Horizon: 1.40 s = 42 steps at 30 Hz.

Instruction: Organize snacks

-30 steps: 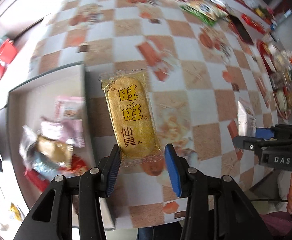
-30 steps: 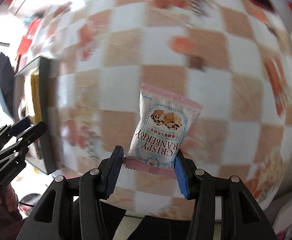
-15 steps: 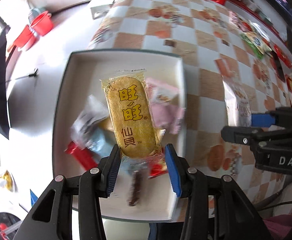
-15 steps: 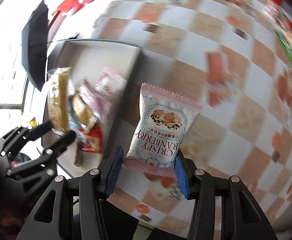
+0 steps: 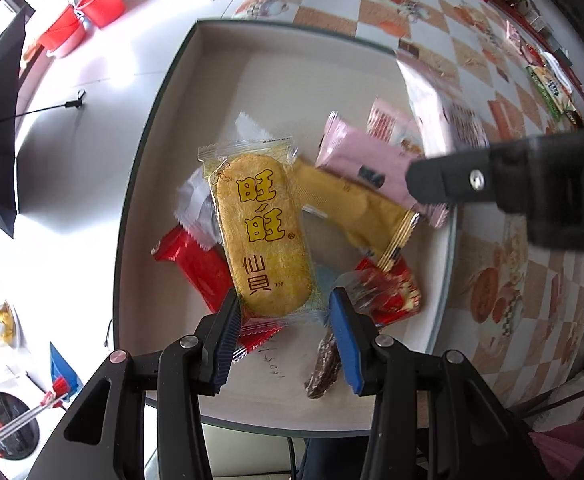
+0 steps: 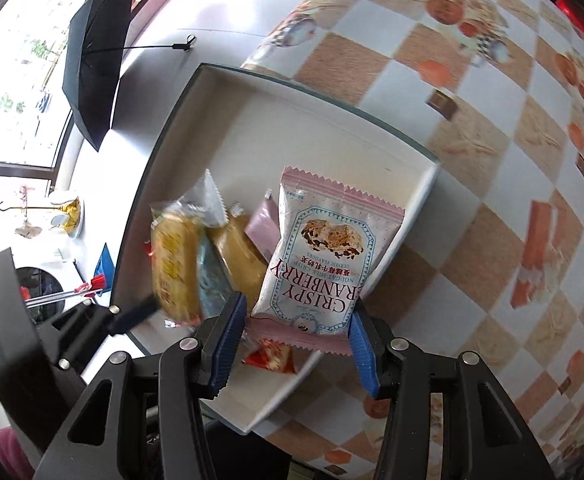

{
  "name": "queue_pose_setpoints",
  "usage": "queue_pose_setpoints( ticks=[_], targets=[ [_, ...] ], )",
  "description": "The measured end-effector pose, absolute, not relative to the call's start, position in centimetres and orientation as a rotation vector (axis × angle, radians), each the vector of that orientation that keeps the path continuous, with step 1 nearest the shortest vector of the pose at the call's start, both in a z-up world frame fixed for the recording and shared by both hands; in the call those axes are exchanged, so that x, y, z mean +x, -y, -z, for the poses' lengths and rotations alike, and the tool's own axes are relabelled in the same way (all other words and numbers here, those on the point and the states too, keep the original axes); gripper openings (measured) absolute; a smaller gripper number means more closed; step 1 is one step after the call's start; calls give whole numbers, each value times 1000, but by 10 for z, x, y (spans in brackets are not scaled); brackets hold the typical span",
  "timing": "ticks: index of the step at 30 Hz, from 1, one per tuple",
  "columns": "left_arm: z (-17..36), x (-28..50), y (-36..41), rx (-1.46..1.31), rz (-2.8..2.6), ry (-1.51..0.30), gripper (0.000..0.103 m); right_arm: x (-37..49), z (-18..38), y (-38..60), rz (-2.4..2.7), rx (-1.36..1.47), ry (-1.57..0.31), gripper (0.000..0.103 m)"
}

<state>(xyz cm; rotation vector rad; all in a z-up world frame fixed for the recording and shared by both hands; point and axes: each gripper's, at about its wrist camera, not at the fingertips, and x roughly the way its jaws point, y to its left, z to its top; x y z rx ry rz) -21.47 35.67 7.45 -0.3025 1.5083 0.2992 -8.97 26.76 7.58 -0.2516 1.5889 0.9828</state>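
Observation:
My left gripper (image 5: 283, 330) is shut on a yellow rice cracker packet (image 5: 261, 236) and holds it above a white box (image 5: 292, 84). The box holds several snacks: a pink packet (image 5: 368, 164), a yellow packet (image 5: 352, 204), red packets (image 5: 199, 268). My right gripper (image 6: 298, 344) is shut on a pink cranberry crisp packet (image 6: 324, 252), held over the box's right side (image 6: 420, 192). The right gripper's black body shows in the left wrist view (image 5: 532, 184). The rice cracker packet shows blurred in the right wrist view (image 6: 173, 264).
The box sits at the edge of a table with a checkered cloth (image 6: 492, 160). Beyond the edge are the floor, a black umbrella (image 6: 91, 40) and red buckets (image 5: 99, 2). More snack packets (image 5: 548, 84) lie far right on the table.
Both grippers have swung left from over the checkered cloth to over the white box, each still holding its packet. The box now fills the middle of both views.

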Motion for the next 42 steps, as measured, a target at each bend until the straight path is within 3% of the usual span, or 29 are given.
queue_pose_setpoints(
  ticks=[4,5,6,8,9,10,13,16,18,27,42],
  targets=[
    [-69,-218,-359,-322,-288,-1514,49,-94,-70,-278,-982,-283,-1606,51],
    [-69,-218,-359,-322,-291,-1511,52,-94,-69,-279,-981,-289,-1616,52],
    [-69,-218,-359,-317,-293,-1510,64,-94,-67,-279,-976,-293,-1632,54],
    [-75,-221,-362,-324,-308,-1485,81,-95,-67,-278,-963,-299,-1642,69],
    [-79,-223,-363,-327,-305,-1468,81,-95,-67,-282,-954,-304,-1641,86],
    [-82,-222,-363,-321,-298,-1469,82,-95,-68,-280,-950,-302,-1639,95],
    [-89,-223,-363,-287,-294,-1479,84,-93,-74,-272,-935,-289,-1644,102],
    [-102,-225,-359,-257,-267,-1466,86,-94,-85,-264,-932,-283,-1634,102],
    [-114,-227,-357,-233,-281,-1439,95,-97,-94,-256,-943,-281,-1617,102],
    [-137,-228,-346,-251,-261,-1501,95,-119,-124,-237,-992,-415,-1549,102],
    [-143,-211,-318,-167,-261,-1523,96,-126,-128,-229,-1009,-540,-1528,102]
  ],
)
